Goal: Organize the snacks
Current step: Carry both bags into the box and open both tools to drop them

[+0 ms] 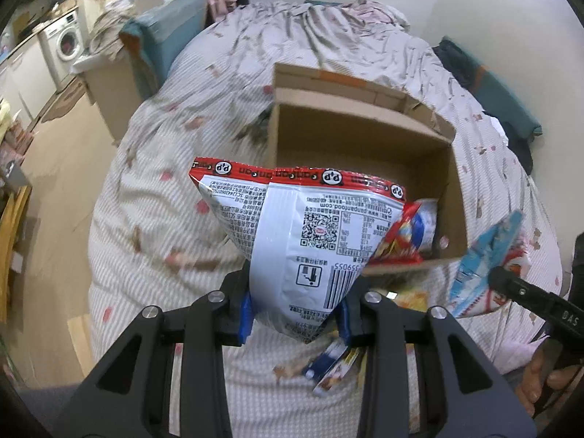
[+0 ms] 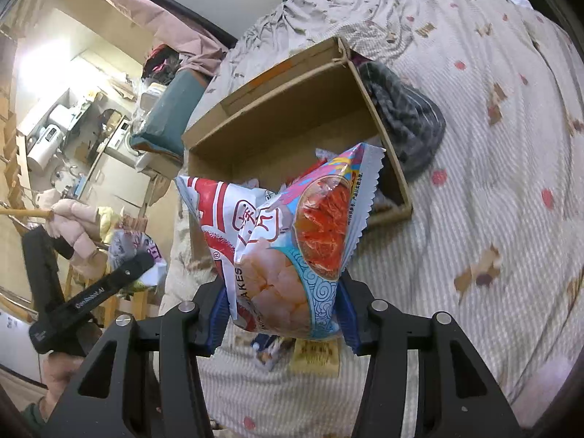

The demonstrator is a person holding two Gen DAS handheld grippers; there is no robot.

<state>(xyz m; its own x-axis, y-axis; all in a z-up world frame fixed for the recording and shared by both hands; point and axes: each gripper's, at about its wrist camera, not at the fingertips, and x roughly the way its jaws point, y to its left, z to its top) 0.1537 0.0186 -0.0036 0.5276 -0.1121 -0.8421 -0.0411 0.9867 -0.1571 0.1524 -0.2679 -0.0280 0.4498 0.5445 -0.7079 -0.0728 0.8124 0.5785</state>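
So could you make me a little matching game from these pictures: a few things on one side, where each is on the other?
Things:
1. white and red snack bag
2. blue shrimp snack bag
3. cardboard box
4. small packets

Places:
A. open on the bed
B. in the right gripper
C. loose on the bedspread
D. in the left gripper

Pairs: 1-D, 2-B, 3-A, 4-C

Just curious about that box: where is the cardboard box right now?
The cardboard box sits open on the bed, just beyond both held snack bags, in both views.

A lived-in home bedroom: quilted bed [image 1: 175, 168], washing machine [image 1: 67, 38] by cluttered kitchen counters [image 2: 54, 124].
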